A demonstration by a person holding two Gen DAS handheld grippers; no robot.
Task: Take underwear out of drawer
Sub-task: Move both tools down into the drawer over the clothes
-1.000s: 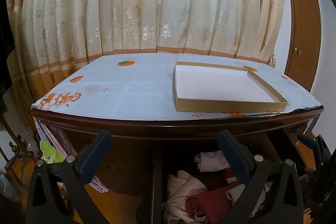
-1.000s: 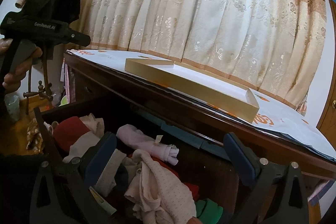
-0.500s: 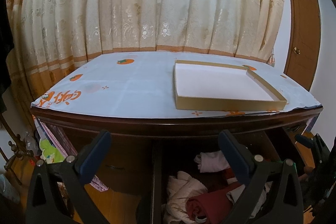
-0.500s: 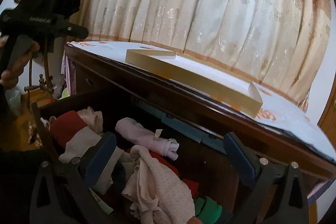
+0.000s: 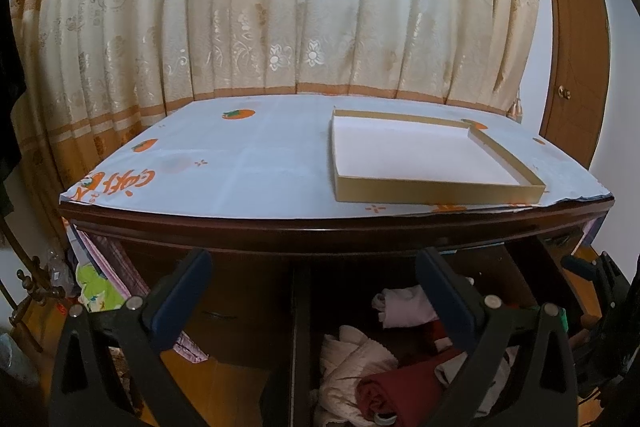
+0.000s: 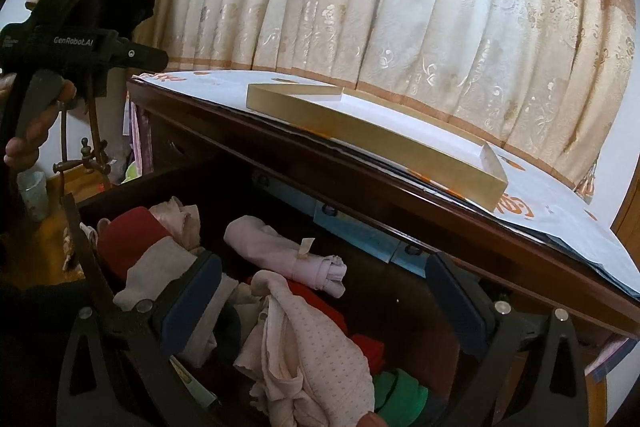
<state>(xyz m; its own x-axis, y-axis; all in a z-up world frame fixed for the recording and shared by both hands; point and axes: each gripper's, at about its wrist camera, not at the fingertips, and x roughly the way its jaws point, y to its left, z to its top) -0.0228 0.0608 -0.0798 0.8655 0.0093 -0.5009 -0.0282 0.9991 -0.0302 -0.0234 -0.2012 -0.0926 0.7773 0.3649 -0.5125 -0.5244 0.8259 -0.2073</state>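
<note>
The open dark wooden drawer (image 6: 86,227) is full of crumpled underwear. In the right wrist view I see a pale pink dotted piece (image 6: 316,359), a rolled lilac piece (image 6: 280,255), a red piece (image 6: 128,239) and a green one (image 6: 400,393). My right gripper (image 6: 320,291) is open and empty just above the pile. My left gripper (image 5: 312,287) is open and empty, held in front of the desk edge above the drawer, where a cream piece (image 5: 352,363) and a dark red roll (image 5: 400,387) show. Its body shows in the right wrist view (image 6: 76,47).
A shallow gold box lid (image 5: 432,159) with a white inside lies on the desk's persimmon-print cloth (image 5: 240,163). A floral curtain (image 5: 280,7) hangs behind. A brown door (image 5: 576,67) is at the right. A closed drawer front (image 5: 224,307) is left of the open one.
My right gripper has dipped and shifted slightly over the pile. The left gripper has barely moved. Both stay open.
</note>
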